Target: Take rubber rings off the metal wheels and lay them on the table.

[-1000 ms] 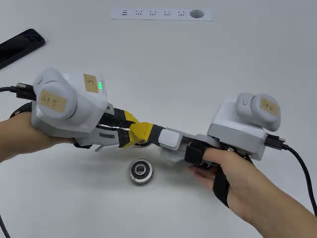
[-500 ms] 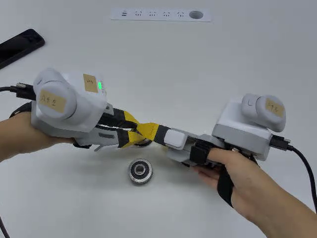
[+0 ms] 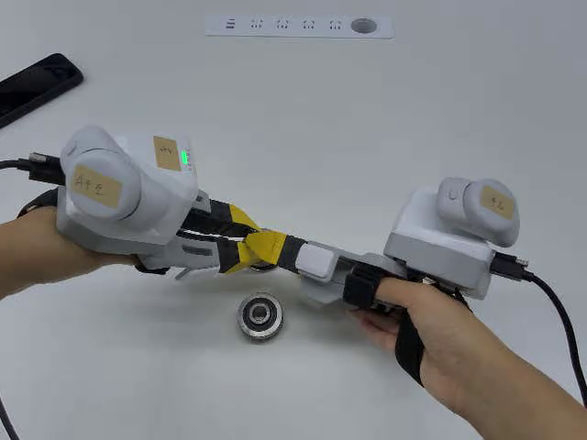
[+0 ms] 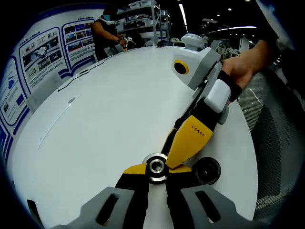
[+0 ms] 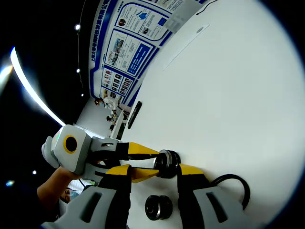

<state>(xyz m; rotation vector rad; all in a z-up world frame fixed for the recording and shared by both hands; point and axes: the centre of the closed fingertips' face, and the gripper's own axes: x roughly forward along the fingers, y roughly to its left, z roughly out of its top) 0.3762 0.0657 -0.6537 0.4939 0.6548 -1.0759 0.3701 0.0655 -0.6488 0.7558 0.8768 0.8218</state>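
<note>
Our left gripper [image 3: 240,246] reaches in from the left and is clamped on a metal wheel [image 4: 156,166], holding it just above the tabletop [image 3: 367,119] near the middle. Our right gripper [image 3: 266,244] comes in from the right, and its yellow tips sit on either side of the same wheel. We cannot tell whether they pinch it. A second wheel [image 3: 261,316] lies flat on the tabletop just nearer to us, with its black rubber ring [image 3: 243,318] on. A phone [image 3: 35,84] rests at the far left.
</note>
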